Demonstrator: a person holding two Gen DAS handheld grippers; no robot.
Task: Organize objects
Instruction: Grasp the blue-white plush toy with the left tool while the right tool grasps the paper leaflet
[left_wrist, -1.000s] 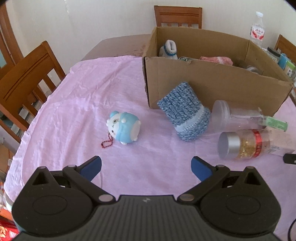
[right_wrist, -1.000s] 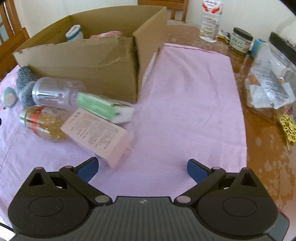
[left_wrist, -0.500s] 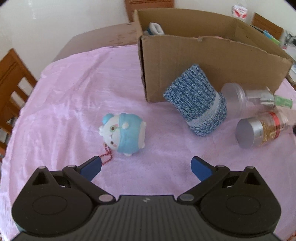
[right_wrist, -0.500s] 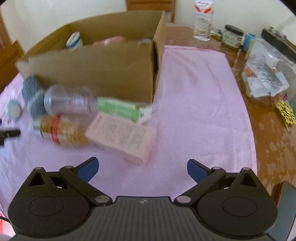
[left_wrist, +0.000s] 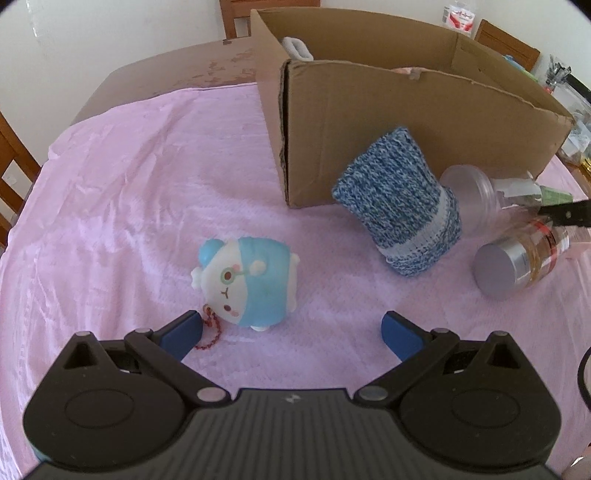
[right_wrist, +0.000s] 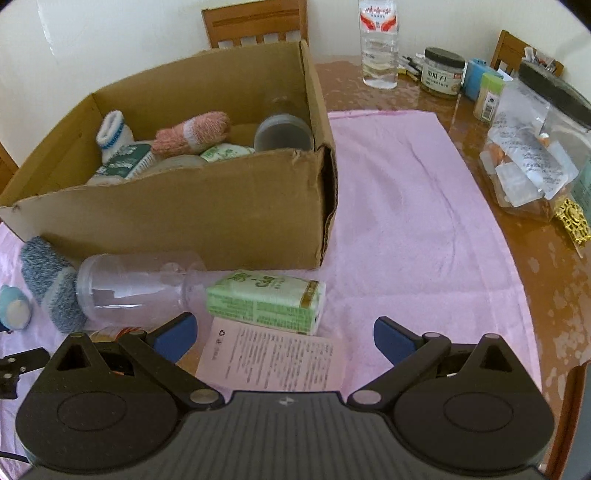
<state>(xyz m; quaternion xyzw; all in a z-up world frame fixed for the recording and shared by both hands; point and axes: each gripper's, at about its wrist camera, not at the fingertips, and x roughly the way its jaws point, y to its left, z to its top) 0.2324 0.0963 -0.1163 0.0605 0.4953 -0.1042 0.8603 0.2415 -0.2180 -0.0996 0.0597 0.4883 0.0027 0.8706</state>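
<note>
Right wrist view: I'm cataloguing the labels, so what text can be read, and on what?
Green pack: "Cat", uncertain; the rest is blurred.
Pink box: printed lines too small to read.
Water bottle: red label, characters unreadable.
Jar: label characters too small.

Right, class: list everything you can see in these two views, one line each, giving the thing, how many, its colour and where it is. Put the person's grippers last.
open cardboard box: 1, brown, on the cloth, holding socks and packets
pink tablecloth: 1, pink, over the wooden table
round plush toy: 1, blue and white, on cloth before left gripper
knitted sock roll: 1, blue and white, leaning against box front
clear plastic bottle: 1, transparent, lying by box front
silver-lidded jar: 1, gold contents, lying on cloth
green tissue pack: 1, green, lying by bottle
pink printed carton: 1, pink, before right gripper
water bottle: 1, clear, red label, far table
left gripper: 1, black, blue pads, open
right gripper: 1, black, blue pads, open
</note>
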